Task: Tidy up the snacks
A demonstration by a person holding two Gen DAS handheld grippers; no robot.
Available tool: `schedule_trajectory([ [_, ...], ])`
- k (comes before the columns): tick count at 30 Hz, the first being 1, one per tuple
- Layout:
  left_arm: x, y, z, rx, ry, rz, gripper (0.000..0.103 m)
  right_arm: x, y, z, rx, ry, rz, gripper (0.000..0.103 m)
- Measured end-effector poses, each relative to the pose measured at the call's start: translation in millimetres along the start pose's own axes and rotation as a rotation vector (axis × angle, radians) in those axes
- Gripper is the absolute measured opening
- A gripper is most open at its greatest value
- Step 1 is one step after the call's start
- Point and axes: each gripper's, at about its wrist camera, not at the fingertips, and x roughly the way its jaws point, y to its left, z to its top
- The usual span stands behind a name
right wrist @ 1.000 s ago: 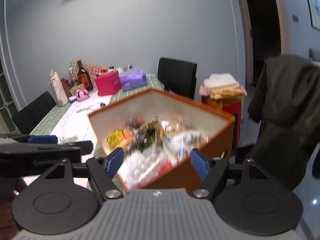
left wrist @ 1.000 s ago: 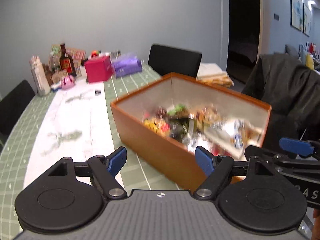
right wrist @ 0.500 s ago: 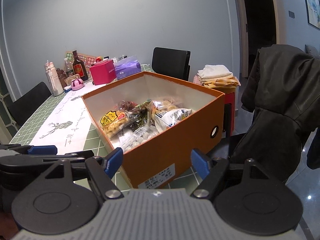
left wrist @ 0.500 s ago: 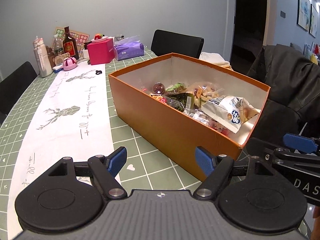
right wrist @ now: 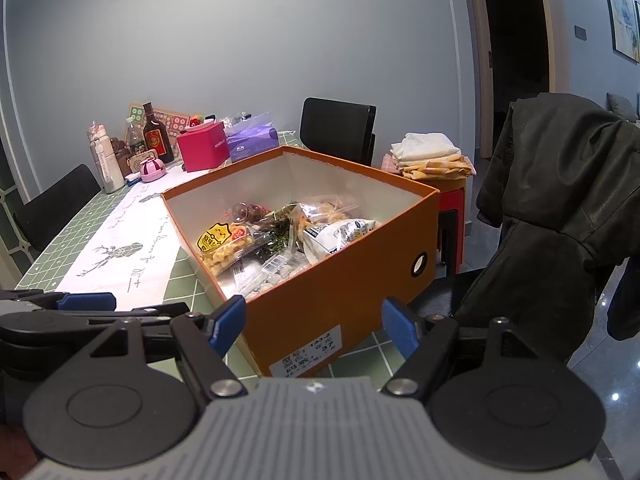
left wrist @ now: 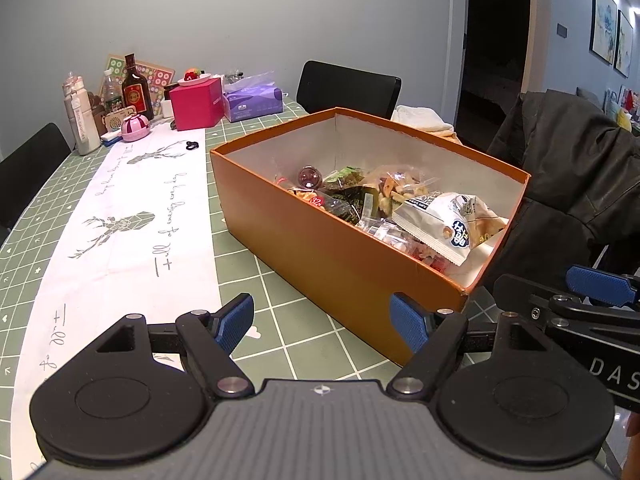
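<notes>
An open orange cardboard box stands on the green checked table, near its right edge. Several snack packets lie inside: a white bag, a clear packet with a yellow label, dark green packets and a small round purple ball. My left gripper is open just in front of the box's long side, nothing between its blue pads. My right gripper is open before the box's labelled short end, its pads apart from the cardboard. Each gripper shows at the edge of the other's view.
A white table runner runs down the table. At the far end stand bottles, a pink box and a purple tissue pack. Black chairs surround the table. A dark jacket hangs at right, folded cloths on a red stool.
A second ago the box was blurred and sat higher in both views with its contents shifting. It now rests still and sharp on the table. Both grippers kept their opening.
</notes>
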Motion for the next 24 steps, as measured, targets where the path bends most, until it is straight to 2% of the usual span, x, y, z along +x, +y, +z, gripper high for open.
schedule_trajectory([
  [24,-4.8,-1.4,0.1,0.000,-0.004,0.001,0.091,-4.7,0.9,0.3,0.001,-0.004,-0.003,0.073],
])
